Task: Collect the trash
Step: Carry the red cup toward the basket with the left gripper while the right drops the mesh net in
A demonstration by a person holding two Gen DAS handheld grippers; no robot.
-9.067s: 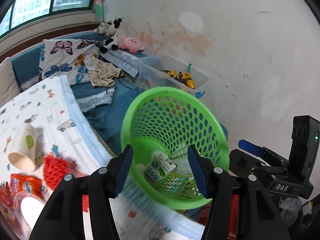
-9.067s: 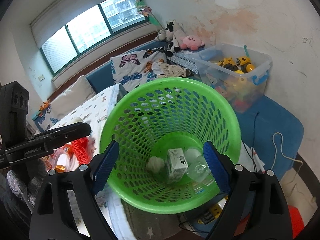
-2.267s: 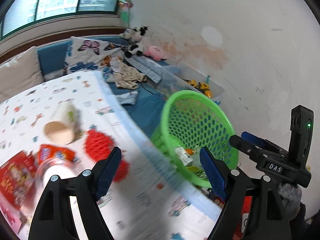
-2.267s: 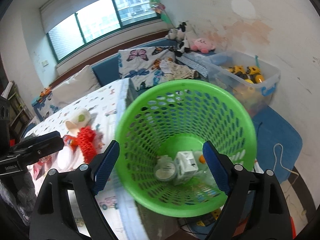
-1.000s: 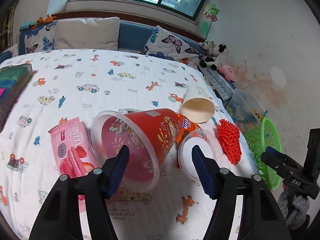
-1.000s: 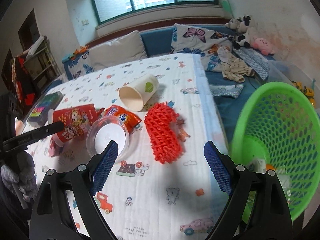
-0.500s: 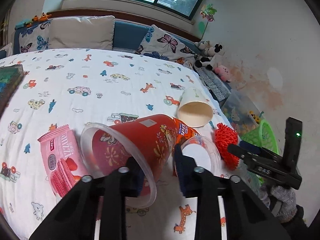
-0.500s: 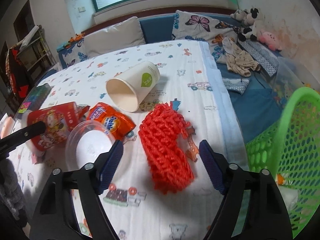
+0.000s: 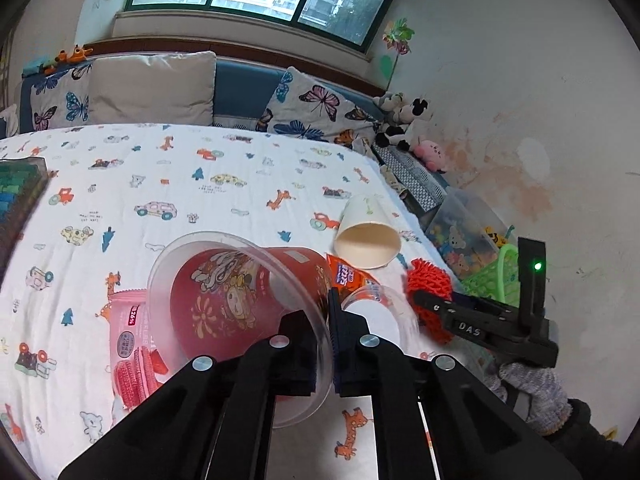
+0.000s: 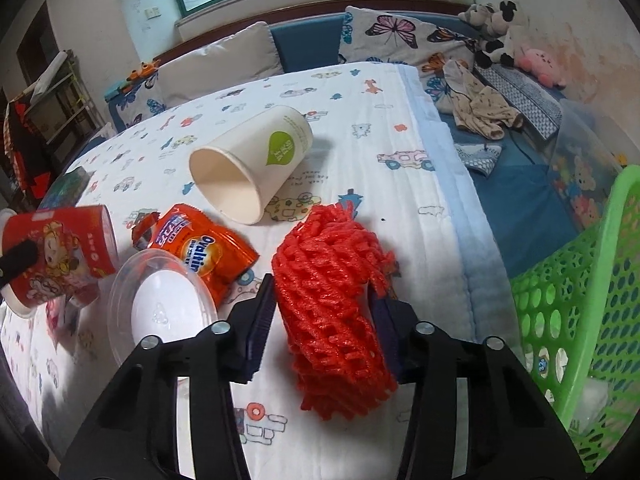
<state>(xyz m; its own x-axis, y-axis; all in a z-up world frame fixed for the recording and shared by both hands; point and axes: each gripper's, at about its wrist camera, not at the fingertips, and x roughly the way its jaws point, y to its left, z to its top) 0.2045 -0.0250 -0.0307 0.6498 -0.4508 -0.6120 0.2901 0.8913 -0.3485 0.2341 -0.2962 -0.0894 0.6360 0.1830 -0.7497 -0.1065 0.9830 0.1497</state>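
A red printed plastic cup [image 9: 232, 300] lies on its side on the bed, and my left gripper [image 9: 326, 340] is shut on its clear rim. In the right wrist view a red foam net [image 10: 332, 280] lies on the sheet. My right gripper [image 10: 324, 320] straddles it, its jaws closing with both pads against the net's sides. The green basket [image 10: 580, 320] stands off the bed's right edge with trash inside. A paper cup [image 10: 252, 164], an orange sachet [image 10: 204, 252] and a clear lid [image 10: 160, 308] lie between the two grippers.
A pink wafer packet [image 9: 132, 344] lies under the red cup. A dark box [image 9: 16, 200] sits at the bed's left edge. Pillows [image 9: 152, 88] line the far side. A clear toy bin [image 9: 460, 232] and plush toys [image 9: 400, 120] stand by the wall.
Both grippers left the basket and came over the bed. The left jaws closed on the red cup's rim. The right gripper dropped onto the foam net and its jaws narrowed around it.
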